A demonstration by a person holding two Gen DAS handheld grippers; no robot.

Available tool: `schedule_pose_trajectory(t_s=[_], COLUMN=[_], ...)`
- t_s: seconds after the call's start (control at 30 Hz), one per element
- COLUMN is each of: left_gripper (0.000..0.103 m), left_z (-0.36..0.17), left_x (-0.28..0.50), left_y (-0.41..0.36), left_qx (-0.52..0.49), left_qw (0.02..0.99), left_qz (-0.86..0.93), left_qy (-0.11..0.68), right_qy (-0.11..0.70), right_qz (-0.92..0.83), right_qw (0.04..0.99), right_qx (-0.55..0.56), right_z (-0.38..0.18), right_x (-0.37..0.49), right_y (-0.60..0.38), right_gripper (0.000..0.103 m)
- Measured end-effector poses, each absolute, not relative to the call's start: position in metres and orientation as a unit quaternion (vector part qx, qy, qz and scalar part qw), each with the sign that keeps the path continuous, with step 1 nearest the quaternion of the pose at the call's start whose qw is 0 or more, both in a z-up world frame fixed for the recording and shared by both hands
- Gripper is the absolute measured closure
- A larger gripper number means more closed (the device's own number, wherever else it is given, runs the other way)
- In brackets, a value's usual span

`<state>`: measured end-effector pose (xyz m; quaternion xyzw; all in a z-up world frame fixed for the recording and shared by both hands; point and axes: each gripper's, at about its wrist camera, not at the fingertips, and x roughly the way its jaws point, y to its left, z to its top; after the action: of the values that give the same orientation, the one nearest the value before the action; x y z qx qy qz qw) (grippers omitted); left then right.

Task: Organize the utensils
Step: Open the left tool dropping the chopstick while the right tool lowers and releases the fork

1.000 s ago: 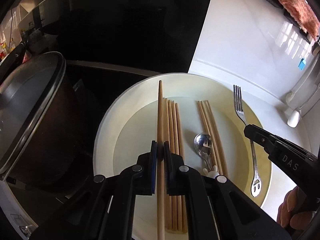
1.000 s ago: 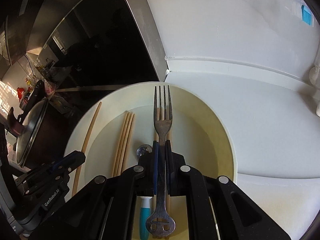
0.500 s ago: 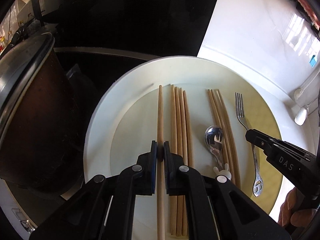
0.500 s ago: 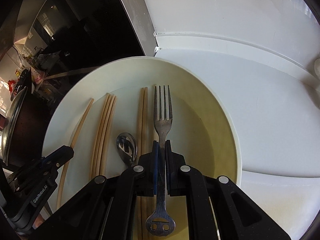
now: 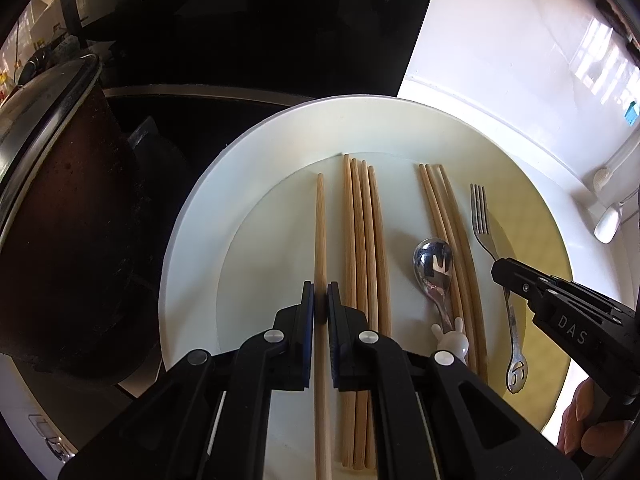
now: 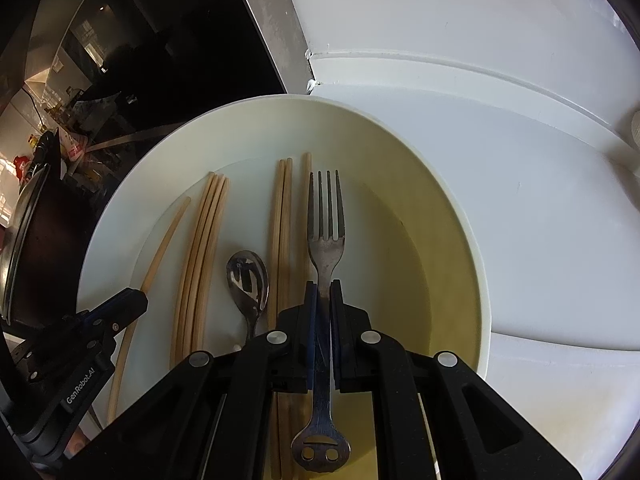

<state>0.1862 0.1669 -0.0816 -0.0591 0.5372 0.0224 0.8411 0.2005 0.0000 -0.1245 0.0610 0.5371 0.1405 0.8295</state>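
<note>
A: Now, gripping what on the left?

B: Pinching one chopstick (image 5: 320,220) in the left gripper (image 5: 321,296), jaws pressed together on it near mid-length. Holding it over the plate (image 5: 192,248), just left of the bundle of four (image 5: 362,240) and apart from it. Not managing to tell whether touching the plate or hovering.

A: And on the right?

B: Clamping the fork (image 6: 325,240) in the right gripper (image 6: 324,292), jaws squeezed tight on the neck below the tines. Pointing the tines away, over the right half of the plate, just beside the bundle of three (image 6: 282,220), with the spoon (image 6: 247,276) lying beyond that.

A: Judging the step as laying both pieces down in rows?

B: Probably, yes: sorting like beside like. Doing it well likely means lowering slowly and holding each piece parallel to its neighbours. Also worth bringing the chopstick in against the four before spreading the jaws, not dropping it from above.

A: Watching for anything?

B: Guarding against rolling, mostly; round sticks on a smooth plate are probably apt to wander. Also avoiding the fork's handle riding up on the three sticks, and steering clear of the pot (image 5: 60,200) crowding the left side.
</note>
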Motion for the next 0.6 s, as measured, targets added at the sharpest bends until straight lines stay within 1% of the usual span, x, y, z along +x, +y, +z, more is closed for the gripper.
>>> schedule_pose_trajectory(t_s=[0.17, 0.23, 0.27, 0.33, 0.37, 0.4, 0.47, 0.57, 0.6], left_gripper=[0.095, 0.095, 0.093, 0.083, 0.071, 0.057, 0.041, 0.033, 0.027], left_z=[-0.079, -0.079, -0.078, -0.076, -0.074, -0.071, -0.064, -0.051, -0.048], left_x=[0.178, 0.178, 0.175, 0.175, 0.174, 0.171, 0.166, 0.160, 0.158], left_y=[0.169, 0.169, 0.170, 0.169, 0.169, 0.169, 0.171, 0.172, 0.173], left_qx=[-0.059, -0.056, -0.055, -0.052, -0.050, -0.048, -0.045, -0.043, -0.043], left_qw=[0.838, 0.837, 0.837, 0.839, 0.839, 0.841, 0.847, 0.852, 0.852], left_qz=[0.023, 0.025, 0.027, 0.031, 0.034, 0.037, 0.047, 0.055, 0.056], left_qy=[0.543, 0.543, 0.543, 0.542, 0.540, 0.537, 0.528, 0.519, 0.519], right_qy=[0.538, 0.539, 0.540, 0.537, 0.535, 0.531, 0.522, 0.512, 0.510], right_qz=[0.137, 0.135, 0.134, 0.131, 0.132, 0.136, 0.137, 0.140, 0.140], right_qw=[0.829, 0.829, 0.829, 0.831, 0.833, 0.834, 0.840, 0.846, 0.848], right_qx=[0.059, 0.058, 0.057, 0.055, 0.055, 0.055, 0.047, 0.046, 0.046], right_z=[-0.127, -0.127, -0.127, -0.125, -0.123, -0.120, -0.113, -0.102, -0.099], right_x=[0.199, 0.198, 0.198, 0.197, 0.196, 0.195, 0.191, 0.186, 0.184], right_y=[-0.001, -0.001, -0.001, -0.001, -0.002, -0.001, 0.000, 0.000, -0.001], right_gripper=[0.096, 0.096, 0.096, 0.096, 0.095, 0.095, 0.095, 0.095, 0.093])
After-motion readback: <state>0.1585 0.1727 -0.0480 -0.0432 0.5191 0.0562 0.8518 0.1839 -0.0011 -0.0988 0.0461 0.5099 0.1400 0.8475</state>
